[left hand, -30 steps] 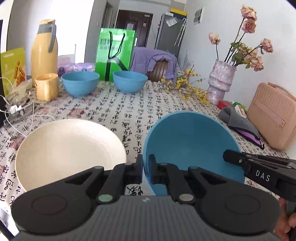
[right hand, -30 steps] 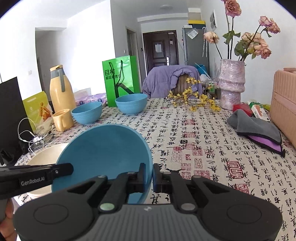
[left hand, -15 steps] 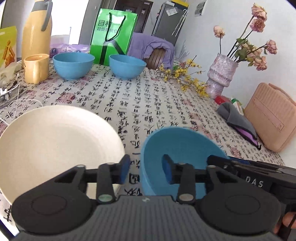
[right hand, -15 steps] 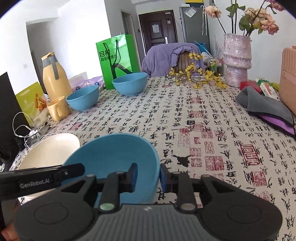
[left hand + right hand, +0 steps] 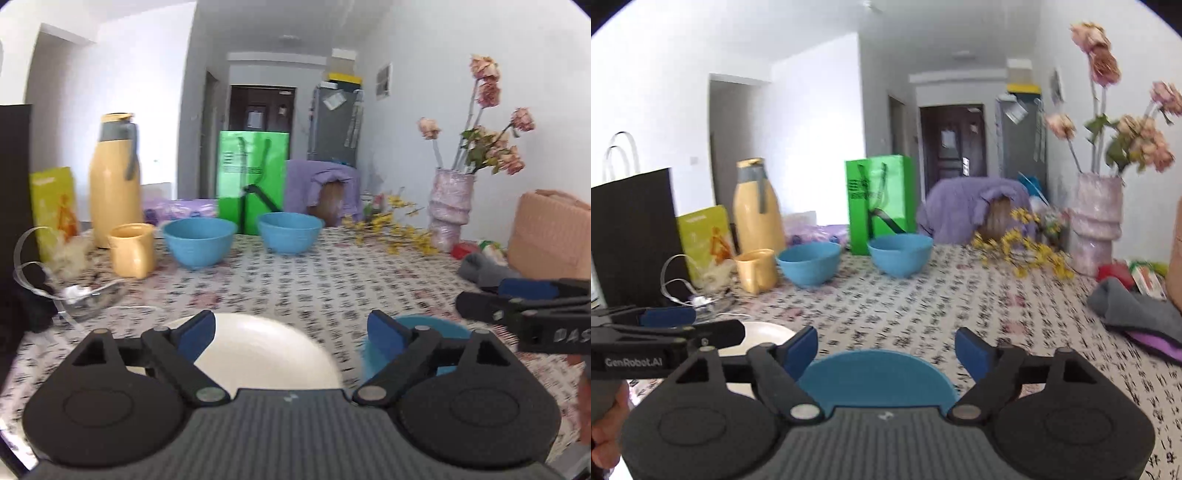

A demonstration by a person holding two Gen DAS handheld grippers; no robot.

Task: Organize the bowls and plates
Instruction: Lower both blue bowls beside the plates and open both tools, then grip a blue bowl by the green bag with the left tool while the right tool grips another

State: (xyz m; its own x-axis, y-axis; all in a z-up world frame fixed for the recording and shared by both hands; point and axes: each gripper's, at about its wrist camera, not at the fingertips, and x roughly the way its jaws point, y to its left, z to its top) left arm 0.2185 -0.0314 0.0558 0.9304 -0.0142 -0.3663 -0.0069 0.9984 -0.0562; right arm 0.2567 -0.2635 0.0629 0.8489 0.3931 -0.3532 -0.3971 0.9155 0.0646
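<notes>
Left tool: your left tool [image 5: 291,334] is spread wide, its blue rubbery pads [image 5: 195,334] far apart with nothing between them; it hangs above the counter [image 5: 332,280].
Right tool: your right tool [image 5: 886,349] is just as wide open and grips nothing; its matte black linkage arms splay outward from a ribbed grey body.
Near bowl: a smooth, matte blue bowl [image 5: 877,376] sits on the counter right below your right tool, its round rim showing between the open pads but touching neither. In the left view the same bowl [image 5: 428,332] peeks out behind your left tool's right finger.
Plate: a broad, cream, shallow round plate [image 5: 258,354] lies flat just left of the near bowl, under your left tool.
Far bowls: two more deep blue bowls, one on the left [image 5: 199,240] and one on the right [image 5: 290,230], stand upright side by side at the far end, close together but apart.
Cloth: the counter wears a white cloth printed with dense black characters and reddish stamps.
Other things: a glossy yellow jug [image 5: 114,177] with a grey handle stands behind a yellow mug [image 5: 133,249]; a shiny green paper bag [image 5: 253,181] rises behind the far bowls; a bumpy, stepped pale vase [image 5: 450,206] holds dried pink roses; a soft grey folded cloth [image 5: 1134,310] lies at the right.
</notes>
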